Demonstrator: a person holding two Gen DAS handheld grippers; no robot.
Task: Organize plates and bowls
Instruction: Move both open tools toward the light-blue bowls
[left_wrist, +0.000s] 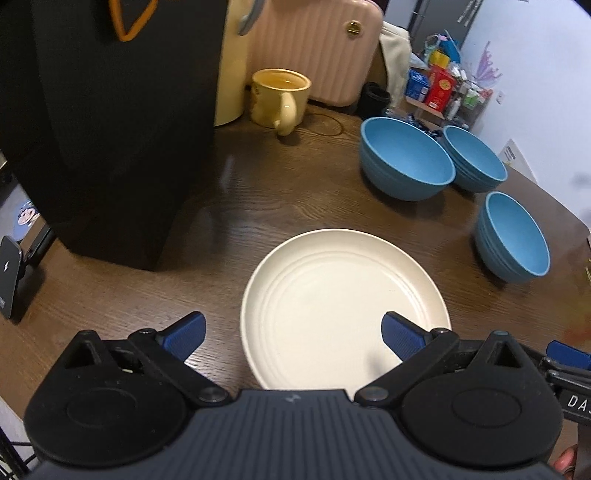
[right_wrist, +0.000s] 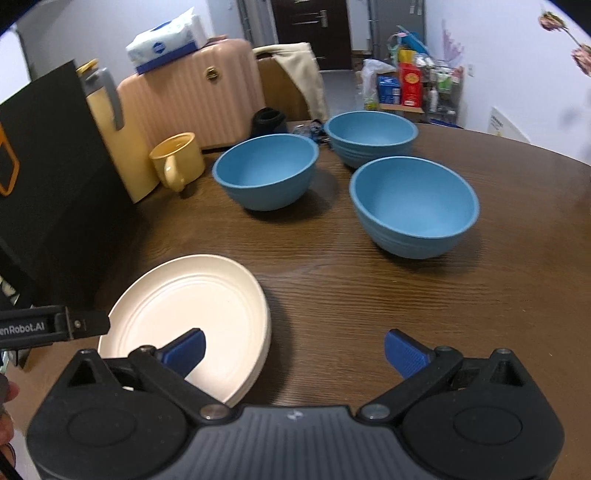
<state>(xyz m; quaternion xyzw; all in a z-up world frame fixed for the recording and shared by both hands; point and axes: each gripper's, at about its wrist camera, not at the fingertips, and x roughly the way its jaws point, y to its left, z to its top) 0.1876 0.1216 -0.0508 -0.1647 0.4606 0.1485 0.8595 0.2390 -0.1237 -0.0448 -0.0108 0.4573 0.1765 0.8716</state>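
At the far left of the wooden table (right_wrist: 369, 295) a tall black box (right_wrist: 48, 177) stands close beside the cream plate stack (right_wrist: 192, 317), so a wide swing there could knock it. Over the plates, the left gripper (left_wrist: 293, 332) hovers with jaws spread wide and nothing held, one pad above the plate surface; closing from this angle might skid off the smooth rim or lift only the top plate. Right of it, the right gripper (right_wrist: 293, 350) is equally wide open and empty. Farther right, three blue bowls (right_wrist: 413, 206) stand separately, near each other; nudging one could push it into its neighbour or toward the yellow mug (right_wrist: 179, 158).
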